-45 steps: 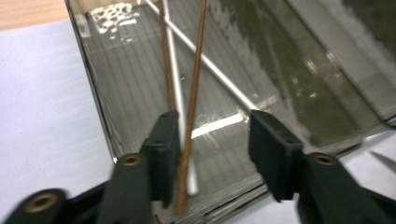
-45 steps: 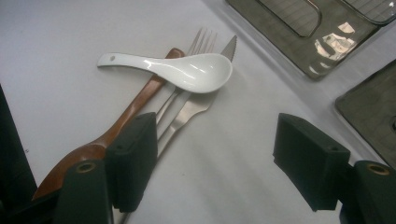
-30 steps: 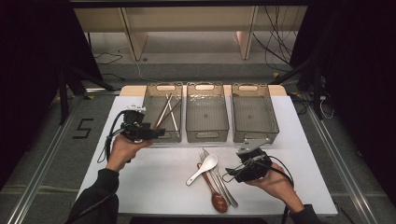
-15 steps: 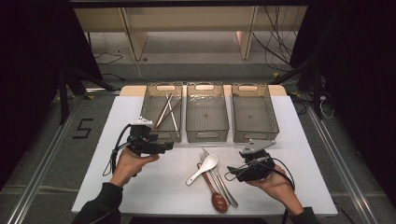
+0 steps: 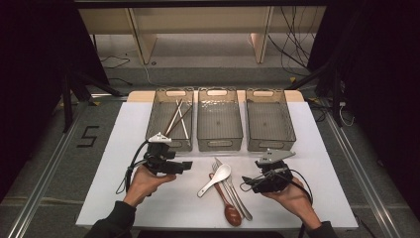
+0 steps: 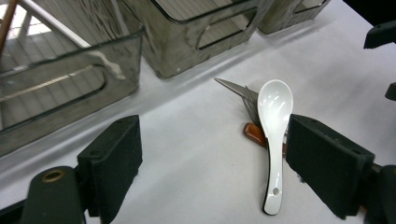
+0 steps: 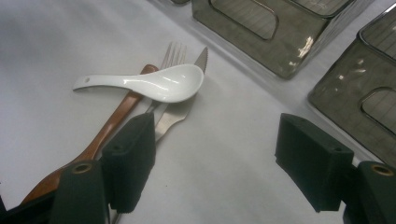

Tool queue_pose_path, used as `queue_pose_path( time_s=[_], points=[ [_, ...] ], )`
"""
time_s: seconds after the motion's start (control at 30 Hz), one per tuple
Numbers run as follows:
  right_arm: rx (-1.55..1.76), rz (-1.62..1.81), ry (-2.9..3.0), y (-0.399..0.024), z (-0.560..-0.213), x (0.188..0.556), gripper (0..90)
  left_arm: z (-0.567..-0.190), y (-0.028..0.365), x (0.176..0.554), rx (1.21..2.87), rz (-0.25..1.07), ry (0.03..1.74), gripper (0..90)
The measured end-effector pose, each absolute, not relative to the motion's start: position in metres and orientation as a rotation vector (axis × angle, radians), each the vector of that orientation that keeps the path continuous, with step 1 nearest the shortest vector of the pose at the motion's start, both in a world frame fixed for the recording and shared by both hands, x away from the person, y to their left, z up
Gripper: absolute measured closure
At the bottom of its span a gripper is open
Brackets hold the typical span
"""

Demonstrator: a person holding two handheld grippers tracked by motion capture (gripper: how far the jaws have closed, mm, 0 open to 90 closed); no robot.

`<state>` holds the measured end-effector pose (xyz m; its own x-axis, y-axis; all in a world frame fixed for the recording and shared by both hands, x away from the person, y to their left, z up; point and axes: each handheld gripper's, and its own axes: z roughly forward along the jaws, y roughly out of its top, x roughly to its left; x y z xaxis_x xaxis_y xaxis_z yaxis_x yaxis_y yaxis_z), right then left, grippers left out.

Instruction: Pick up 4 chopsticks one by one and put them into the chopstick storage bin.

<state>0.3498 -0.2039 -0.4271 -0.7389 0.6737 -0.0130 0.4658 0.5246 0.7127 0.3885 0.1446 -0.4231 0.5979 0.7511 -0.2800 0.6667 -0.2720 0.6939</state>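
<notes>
The white spoon [image 5: 214,179] lies slantwise across the fork [image 5: 229,186], knife [image 5: 236,191] and wooden spoon [image 5: 225,201], bowl toward the middle bin [image 5: 219,142], handle pointing away from it. Just left of it, the left gripper [image 5: 187,165] has just been opening its jaws, now wide and empty. The right gripper [image 5: 246,182], just right of the spoon, gapes too, holding nothing.

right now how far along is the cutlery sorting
Done: chopsticks lie in the left bin. In hand: nothing; the left tool, jaws just opened wide, points at the white spoon; the right tool is open too. Left: spoon, fork, knife and wooden spoon on the table.
</notes>
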Motion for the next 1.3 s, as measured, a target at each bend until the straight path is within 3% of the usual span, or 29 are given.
queue_pose_path(
  time_s=[1.3],
  points=[
    [0.986,1.022,2.458,-0.212,-0.430,0.346,28.7,-0.443,0.098,0.368,2.128,0.088,1.031,18.6]
  ],
)
